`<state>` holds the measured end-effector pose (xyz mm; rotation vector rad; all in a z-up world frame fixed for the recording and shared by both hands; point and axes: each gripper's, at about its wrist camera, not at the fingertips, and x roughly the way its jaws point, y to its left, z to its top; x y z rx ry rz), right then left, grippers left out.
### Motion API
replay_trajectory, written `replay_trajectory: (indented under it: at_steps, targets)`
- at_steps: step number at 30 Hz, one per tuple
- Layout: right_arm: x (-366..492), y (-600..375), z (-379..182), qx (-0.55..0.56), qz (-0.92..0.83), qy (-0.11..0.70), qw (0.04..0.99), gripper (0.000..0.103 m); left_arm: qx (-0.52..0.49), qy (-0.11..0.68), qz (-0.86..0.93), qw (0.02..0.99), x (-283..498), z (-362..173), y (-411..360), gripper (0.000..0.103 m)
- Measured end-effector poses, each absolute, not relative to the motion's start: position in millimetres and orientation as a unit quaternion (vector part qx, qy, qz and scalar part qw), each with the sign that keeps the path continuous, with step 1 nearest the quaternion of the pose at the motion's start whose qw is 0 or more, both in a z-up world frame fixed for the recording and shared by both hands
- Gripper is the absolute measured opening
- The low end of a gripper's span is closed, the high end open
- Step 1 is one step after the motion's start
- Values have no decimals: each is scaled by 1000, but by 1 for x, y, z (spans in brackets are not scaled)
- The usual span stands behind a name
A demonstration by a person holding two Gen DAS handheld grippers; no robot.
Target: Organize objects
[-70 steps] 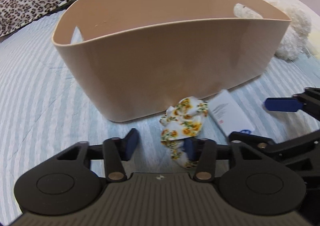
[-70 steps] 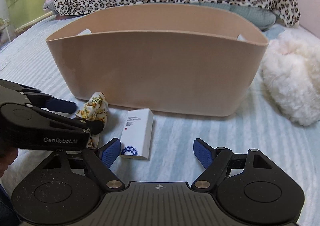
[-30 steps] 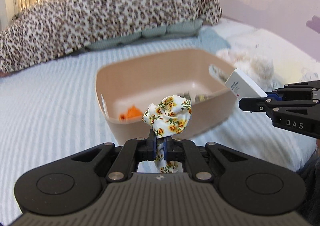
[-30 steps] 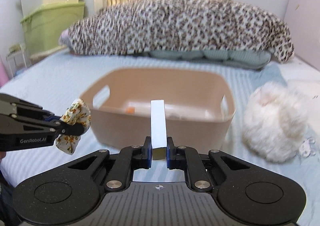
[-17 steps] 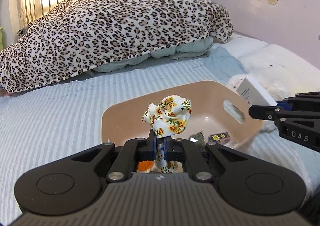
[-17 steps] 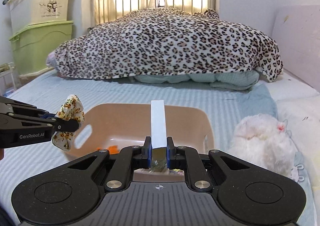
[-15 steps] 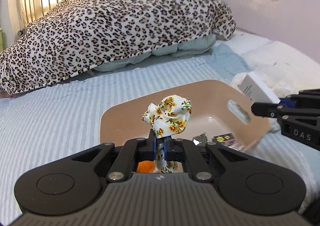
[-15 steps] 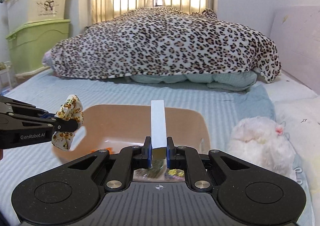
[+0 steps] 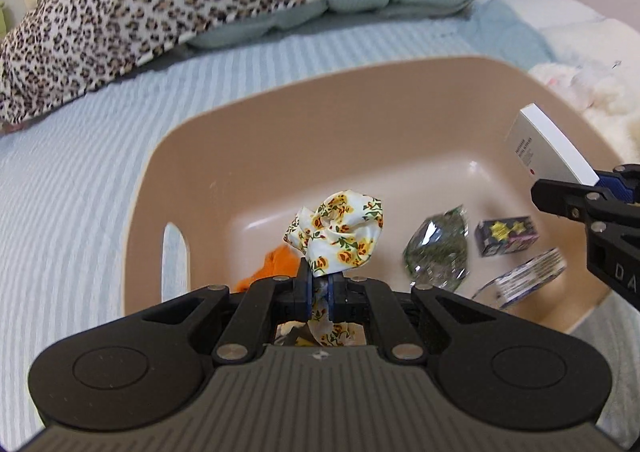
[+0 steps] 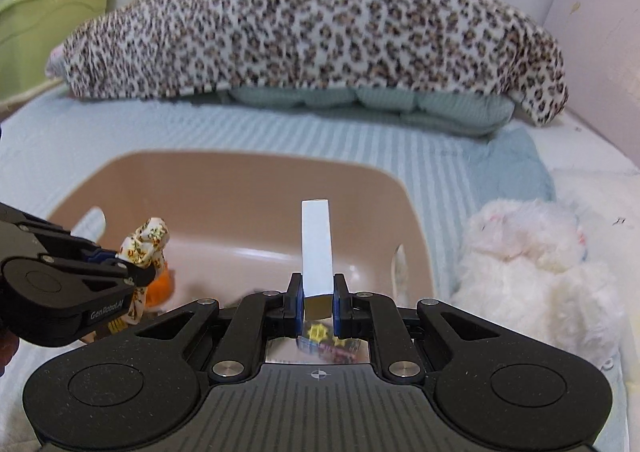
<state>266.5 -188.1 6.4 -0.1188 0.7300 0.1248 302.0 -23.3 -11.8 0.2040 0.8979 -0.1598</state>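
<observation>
A tan plastic basket (image 9: 360, 108) stands on the striped bed and also shows in the right wrist view (image 10: 224, 180). My left gripper (image 9: 318, 294) is shut on a floral scrunchie (image 9: 340, 232) and holds it above the basket's left half; it also shows in the right wrist view (image 10: 146, 240). My right gripper (image 10: 317, 304) is shut on a white box (image 10: 317, 248), upright over the basket's right side. The box also shows in the left wrist view (image 9: 544, 152).
Inside the basket lie an orange item (image 9: 272, 264), a clear green packet (image 9: 438, 248), a dark small box (image 9: 506, 234) and a blue-striped pack (image 9: 528, 276). A white plush toy (image 10: 536, 264) lies right of the basket. A leopard blanket (image 10: 312, 32) is behind.
Both grippers took their objects off the bed, lifted them, then came forward and lower over the basket. The basket now fills much more of both views.
</observation>
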Motion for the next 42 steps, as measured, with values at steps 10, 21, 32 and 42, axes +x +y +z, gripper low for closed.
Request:
replay_trajectory:
  at_steps: [10, 21, 32, 42]
  targets:
    - [257, -183, 12, -57, 46, 366, 928, 65, 93, 433, -78, 893, 284, 2, -10, 76]
    - [227, -183, 52, -52, 34, 339, 939, 91, 78, 406, -73, 908, 253, 39, -3, 77]
    - [167, -192, 75, -33, 29, 311, 949, 93, 55, 364, -70, 927, 194, 75, 12, 86]
    - [115, -193, 88, -13, 38, 300, 953, 95, 42, 341, -70, 937, 137, 93, 17, 86]
